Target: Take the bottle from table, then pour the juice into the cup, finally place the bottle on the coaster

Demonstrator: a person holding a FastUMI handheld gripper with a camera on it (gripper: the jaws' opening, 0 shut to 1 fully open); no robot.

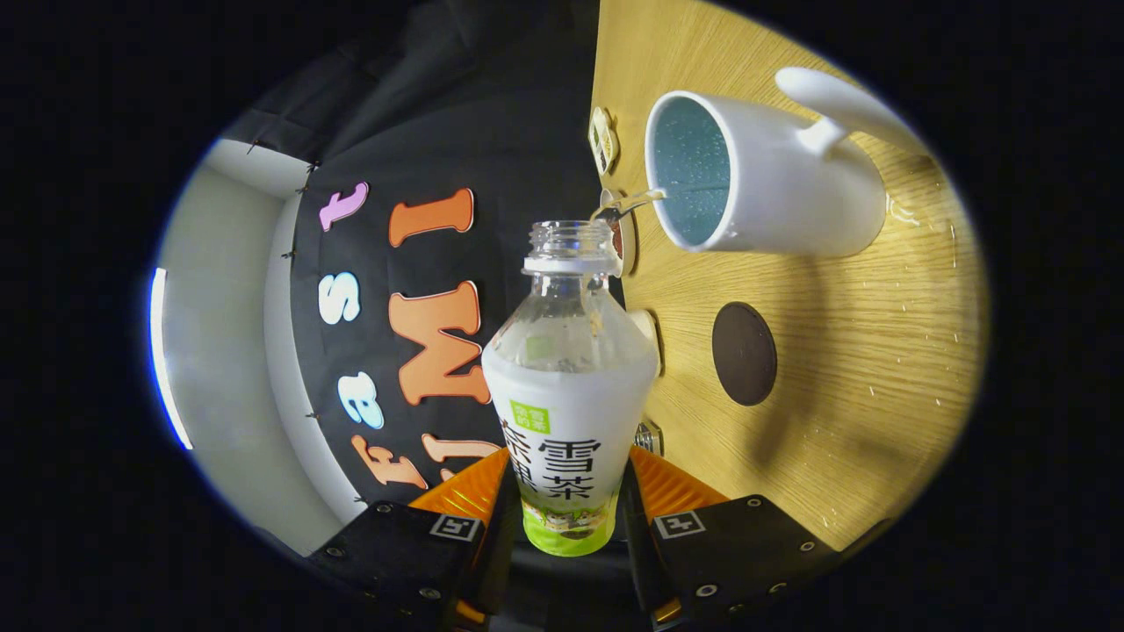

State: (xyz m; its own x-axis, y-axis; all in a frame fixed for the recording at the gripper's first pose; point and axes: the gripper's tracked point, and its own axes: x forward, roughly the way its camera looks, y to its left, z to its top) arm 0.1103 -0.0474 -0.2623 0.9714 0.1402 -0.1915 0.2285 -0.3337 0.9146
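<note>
My gripper [566,513] is shut on a clear plastic bottle [566,395] with a white and green label, both fingers pressing its lower body. The view is rolled sideways, so the bottle is tipped over the wooden table [843,386]. Its open neck points toward a white handled cup [773,175], and a thin stream of liquid [628,206] runs from the bottle's mouth to the cup's rim. The cup's inside is speckled blue-green. A dark round coaster [744,353] lies on the table just beside the cup, beyond the fingers.
Small flat objects [602,139] sit along the table's far edge near the booth wall, one white disc [648,338] partly behind the bottle. Scattered droplets glint on the wood around the cup and coaster.
</note>
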